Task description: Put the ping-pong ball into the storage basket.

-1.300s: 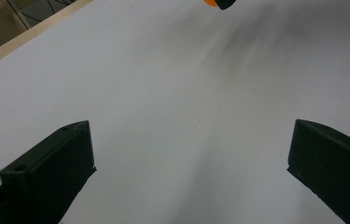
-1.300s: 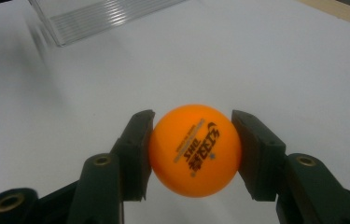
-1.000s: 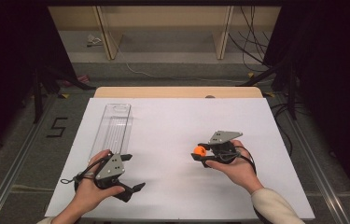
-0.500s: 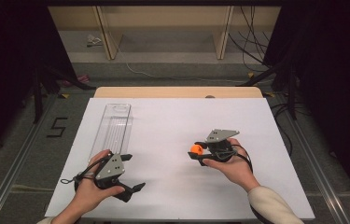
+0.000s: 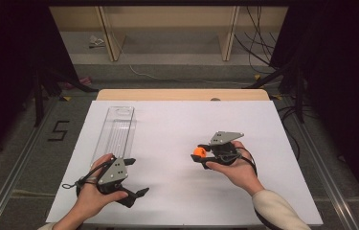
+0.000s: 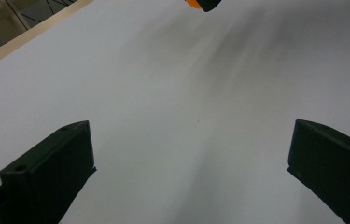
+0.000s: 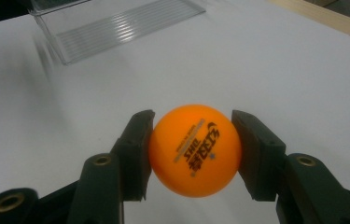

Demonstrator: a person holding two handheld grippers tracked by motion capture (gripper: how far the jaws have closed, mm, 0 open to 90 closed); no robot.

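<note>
An orange ping-pong ball [image 7: 195,149] with black print sits between the two black pads of my right gripper [image 7: 193,151], which is shut on it. In the high view that gripper [image 5: 201,154] is held above the white sheet right of centre, with the ball [image 5: 198,152] at its tip pointing left. My left gripper [image 5: 136,177] rests low at the front left, jaws spread wide with nothing between them. In the left gripper view its own jaws frame bare white sheet, and the ball [image 6: 192,3] shows at the top edge.
A long clear plastic tray [image 5: 115,132] lies on the left half of the white sheet [image 5: 177,124], just beyond my left hand; it also appears in the right gripper view as the clear tray [image 7: 116,23]. The wooden table edge [image 5: 182,94] runs along the back.
My right gripper with the ball has shifted slightly left and up. The left hand has stayed put.
</note>
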